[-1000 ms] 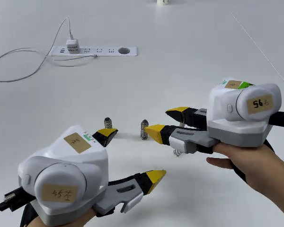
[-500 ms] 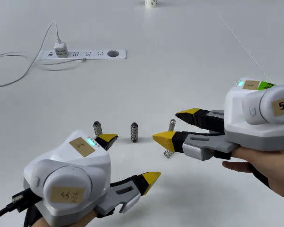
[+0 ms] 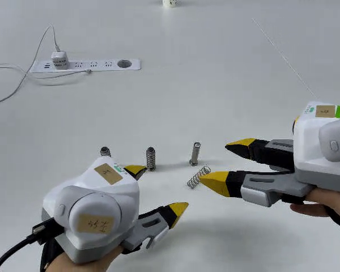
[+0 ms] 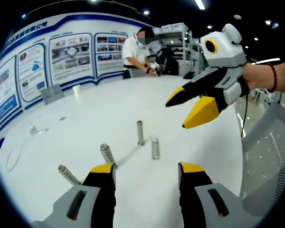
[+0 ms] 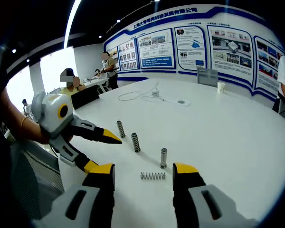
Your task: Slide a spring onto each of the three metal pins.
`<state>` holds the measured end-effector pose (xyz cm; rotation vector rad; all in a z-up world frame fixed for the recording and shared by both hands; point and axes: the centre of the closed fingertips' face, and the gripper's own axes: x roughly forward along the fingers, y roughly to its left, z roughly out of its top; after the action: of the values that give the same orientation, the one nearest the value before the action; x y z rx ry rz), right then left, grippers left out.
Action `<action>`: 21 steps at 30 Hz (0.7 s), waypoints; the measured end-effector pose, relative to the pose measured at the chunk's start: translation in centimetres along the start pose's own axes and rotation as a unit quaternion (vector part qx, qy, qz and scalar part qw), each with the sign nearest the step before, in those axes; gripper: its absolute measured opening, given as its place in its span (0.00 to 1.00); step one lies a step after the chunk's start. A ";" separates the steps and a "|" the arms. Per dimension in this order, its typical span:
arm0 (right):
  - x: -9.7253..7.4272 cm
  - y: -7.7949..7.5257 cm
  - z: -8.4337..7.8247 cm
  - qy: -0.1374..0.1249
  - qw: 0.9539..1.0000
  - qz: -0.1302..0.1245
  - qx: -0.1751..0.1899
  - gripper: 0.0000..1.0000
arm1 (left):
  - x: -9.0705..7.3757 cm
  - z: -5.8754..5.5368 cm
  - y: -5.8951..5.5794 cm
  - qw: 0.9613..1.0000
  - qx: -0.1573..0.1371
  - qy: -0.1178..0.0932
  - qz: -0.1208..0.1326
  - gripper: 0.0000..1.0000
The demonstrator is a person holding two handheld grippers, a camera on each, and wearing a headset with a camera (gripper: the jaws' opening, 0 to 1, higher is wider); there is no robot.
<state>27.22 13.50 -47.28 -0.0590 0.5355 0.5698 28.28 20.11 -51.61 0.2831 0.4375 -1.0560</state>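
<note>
Pins in a row on a white workbench [image 3: 215, 85]: three stand upright in a line running left to right, between two hand-held grippers. The left pin [image 3: 105, 151] and the middle pin [image 3: 151, 158] each carry a spring around the shaft, while the right pin [image 3: 195, 153] stands bare. A loose spring [image 3: 198, 177] lies flat on the table just on the near side of the bare pin, apart from it, angled toward the far right.

The left gripper [image 3: 158, 188] hovers at the near left with its yellow-tipped jaws spread wide and nothing between them — its far tip sits just on the near side of the middle pin. The right gripper [image 3: 219, 162] points in from the right, jaws likewise parted and empty, its near tip close beside the loose spring without touching it.

At the far left lies a white power strip [image 3: 85, 65] with a charger [image 3: 59, 58] plugged in — and a small cup [image 3: 170, 3] stands at the far edge.
</note>
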 end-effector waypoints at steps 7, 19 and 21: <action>-0.6 -0.2 -0.8 0.003 1.000 0.000 0.005 0.50 | 1.4 0.1 -0.6 1.000 -0.005 0.002 -0.010 0.47; -1.0 -0.9 -1.9 0.010 1.000 -0.010 0.011 0.50 | 3.8 -0.1 -1.0 1.000 -0.008 0.016 -0.024 0.37; -1.0 -0.9 -2.0 0.008 1.000 -0.010 0.014 0.49 | 4.1 -0.1 -1.1 0.999 -0.010 0.017 -0.027 0.36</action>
<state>26.04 11.86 -48.54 -0.0414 0.5585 0.5431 29.04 16.50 -53.66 0.2731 0.4870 -1.0995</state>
